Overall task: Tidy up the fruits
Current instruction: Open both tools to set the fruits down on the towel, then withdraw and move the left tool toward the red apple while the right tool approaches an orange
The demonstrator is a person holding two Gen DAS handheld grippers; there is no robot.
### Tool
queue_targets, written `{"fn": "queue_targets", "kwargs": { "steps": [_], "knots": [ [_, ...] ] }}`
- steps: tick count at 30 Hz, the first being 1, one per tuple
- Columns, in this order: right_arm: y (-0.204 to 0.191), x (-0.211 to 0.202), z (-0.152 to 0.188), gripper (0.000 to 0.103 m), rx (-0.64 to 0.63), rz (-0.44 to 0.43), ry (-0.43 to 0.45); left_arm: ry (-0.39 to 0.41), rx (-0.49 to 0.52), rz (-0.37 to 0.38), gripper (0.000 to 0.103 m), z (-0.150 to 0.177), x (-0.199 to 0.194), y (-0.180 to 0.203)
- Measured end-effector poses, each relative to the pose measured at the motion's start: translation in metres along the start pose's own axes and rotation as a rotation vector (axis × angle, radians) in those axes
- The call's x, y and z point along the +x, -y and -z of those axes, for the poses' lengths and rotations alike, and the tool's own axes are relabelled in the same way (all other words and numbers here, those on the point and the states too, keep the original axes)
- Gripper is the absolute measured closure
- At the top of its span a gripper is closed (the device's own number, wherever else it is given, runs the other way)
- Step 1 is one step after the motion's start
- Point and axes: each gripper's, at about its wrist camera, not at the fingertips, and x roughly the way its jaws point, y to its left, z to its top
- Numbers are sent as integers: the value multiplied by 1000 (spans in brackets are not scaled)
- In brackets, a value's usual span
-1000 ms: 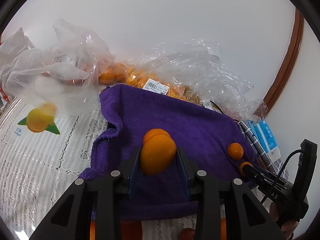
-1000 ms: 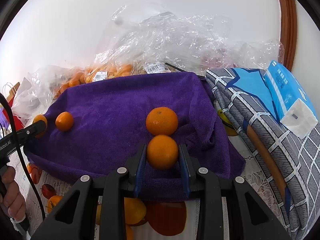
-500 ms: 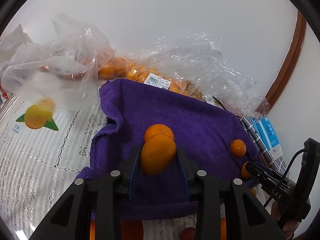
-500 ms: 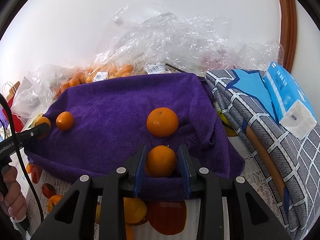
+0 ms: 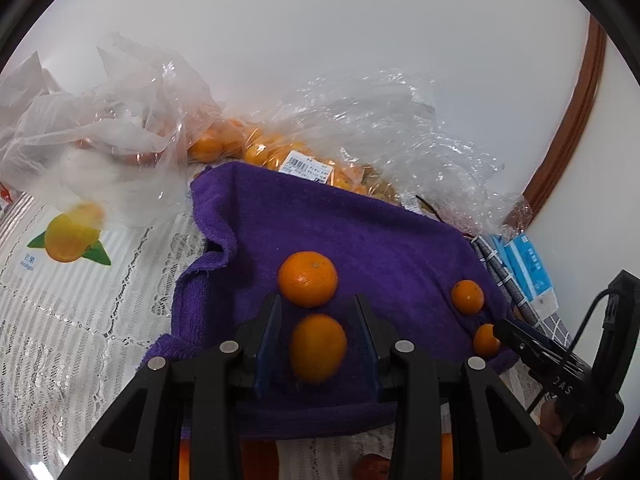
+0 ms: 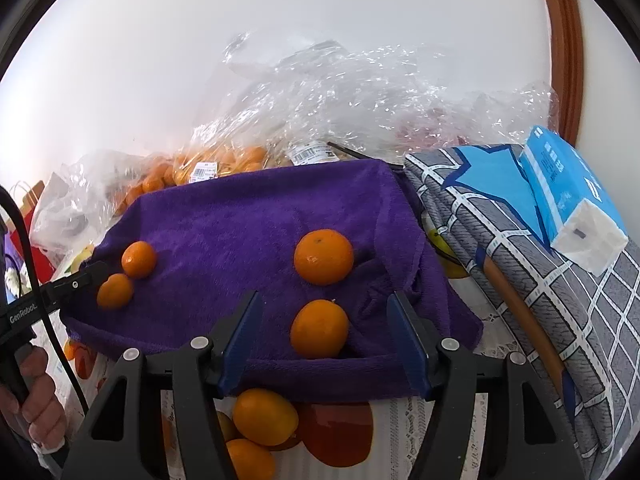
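Note:
A purple towel (image 5: 360, 232) lies on the table with several oranges on it. In the left wrist view, my left gripper (image 5: 318, 340) is open; an orange (image 5: 318, 347) lies on the towel between its jaws, clear of both pads, with a second orange (image 5: 307, 278) just beyond. In the right wrist view, my right gripper (image 6: 324, 344) is open wide around an orange (image 6: 319, 328) resting on the towel (image 6: 240, 232); another orange (image 6: 323, 256) lies just beyond. The left pair also shows in the right wrist view (image 6: 138, 259), next to the left gripper's tip.
Clear plastic bags holding many small oranges (image 5: 224, 144) are heaped behind the towel against the white wall. A grey checked folded cloth (image 6: 520, 280) with a blue tissue pack (image 6: 568, 196) lies right of the towel. A lace tablecloth with printed fruit (image 5: 68, 236) covers the table.
Both grippers have opened. Each orange that was gripped now rests on the towel between the open jaws, just in front of the orange that lay there before.

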Motion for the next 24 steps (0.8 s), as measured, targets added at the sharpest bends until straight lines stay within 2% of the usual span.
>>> {"fn": "queue_targets", "kwargs": {
  "steps": [7,11,15,19,24],
  "knots": [
    [4,-9,1,39,24,15,48,13,25,-5,64,1,-2,5],
    [3,-16,0,39,14,39,81,43,20,20,64,0,-8,5],
    [2,-18,-1,39,15,69,80,75,21,24,64,0,-14,6],
    [2,-18,-3,39,21,62,48,77,22,20,64,-1,-16,8],
    [-5,-30,-3,39,8,40,59,84,37,33,64,0,-22,12]
  ]
}}
